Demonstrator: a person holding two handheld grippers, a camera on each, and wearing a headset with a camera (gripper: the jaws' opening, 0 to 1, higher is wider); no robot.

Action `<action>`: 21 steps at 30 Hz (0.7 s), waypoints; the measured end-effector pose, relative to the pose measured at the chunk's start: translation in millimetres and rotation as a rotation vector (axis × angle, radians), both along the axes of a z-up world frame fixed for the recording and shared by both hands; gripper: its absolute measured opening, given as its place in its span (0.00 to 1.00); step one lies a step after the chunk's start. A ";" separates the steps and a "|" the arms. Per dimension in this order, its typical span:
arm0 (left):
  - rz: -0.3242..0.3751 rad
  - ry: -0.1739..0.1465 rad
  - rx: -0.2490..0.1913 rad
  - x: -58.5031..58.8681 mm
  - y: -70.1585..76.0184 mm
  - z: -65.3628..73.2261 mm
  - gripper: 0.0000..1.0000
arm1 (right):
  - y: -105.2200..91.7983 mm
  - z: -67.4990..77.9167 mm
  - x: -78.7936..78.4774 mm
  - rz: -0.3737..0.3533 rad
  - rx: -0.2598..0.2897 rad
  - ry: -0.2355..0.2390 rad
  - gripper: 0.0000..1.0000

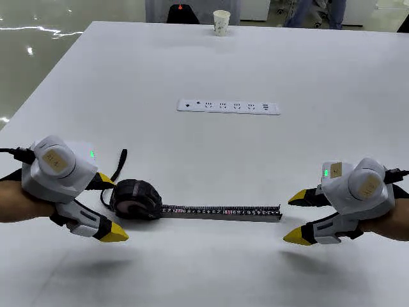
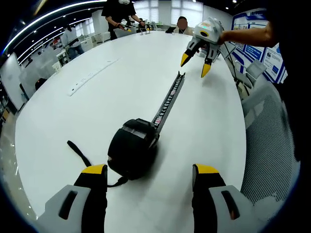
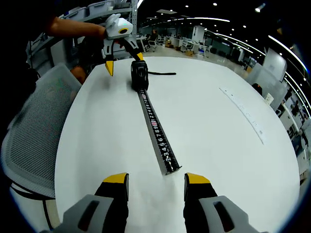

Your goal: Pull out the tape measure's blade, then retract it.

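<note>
A tape measure (image 1: 134, 199) lies on a white table (image 1: 255, 64), its blade (image 1: 220, 210) drawn out flat in the lower part of the head view. The blade runs from the black case at lower left to its hooked end at lower right. That long axis points straight from one tool to the other. The left gripper (image 1: 110, 207) has its jaws spread wide to either side of the case's rear, gripping nothing. The right gripper (image 1: 295, 217), equally wide and empty, sits just beyond the hook, which lies a little short of its yellow tips in the right gripper view. With the blade already out, retraction looks like the step left, and the left gripper is nearer the case. A black wrist strap (image 1: 119, 165) trails from the case toward the upper left. A power strip (image 1: 228, 107) lies at centre frame and a paper cup (image 1: 221, 22) at the far edge, in an open office hall
</note>
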State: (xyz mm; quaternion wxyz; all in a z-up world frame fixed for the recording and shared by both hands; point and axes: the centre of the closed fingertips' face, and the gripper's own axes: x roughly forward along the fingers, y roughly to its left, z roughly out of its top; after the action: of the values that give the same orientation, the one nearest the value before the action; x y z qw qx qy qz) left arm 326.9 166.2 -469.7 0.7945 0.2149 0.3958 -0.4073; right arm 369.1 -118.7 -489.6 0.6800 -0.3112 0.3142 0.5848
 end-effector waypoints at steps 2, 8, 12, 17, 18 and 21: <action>0.013 -0.005 -0.011 -3.0 -0.3 0.9 0.68 | -0.3 1.4 -2.5 -0.012 0.010 0.000 0.44; 0.054 -0.026 -0.037 -11.6 -2.5 5.1 0.71 | 1.1 5.2 -12.0 -0.053 0.039 0.001 0.51; 0.082 -0.041 -0.058 -15.5 -3.7 7.5 0.73 | 2.3 7.6 -17.2 -0.079 0.061 0.008 0.55; 0.123 -0.057 -0.089 -20.6 -6.7 11.0 0.76 | 3.6 9.4 -22.2 -0.110 0.085 0.001 0.59; 0.132 -0.064 -0.096 -22.1 -7.8 12.0 0.76 | 4.1 10.0 -24.0 -0.126 0.092 0.008 0.60; 0.151 -0.075 -0.116 -25.8 -10.3 13.6 0.77 | 4.7 11.2 -28.3 -0.141 0.104 0.007 0.62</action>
State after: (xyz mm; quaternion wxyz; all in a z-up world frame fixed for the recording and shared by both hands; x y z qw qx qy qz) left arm 301.0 155.9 -456.1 0.8483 0.1534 0.3566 -0.3601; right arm 340.8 -114.0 -478.4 0.7336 -0.2506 0.3070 0.5520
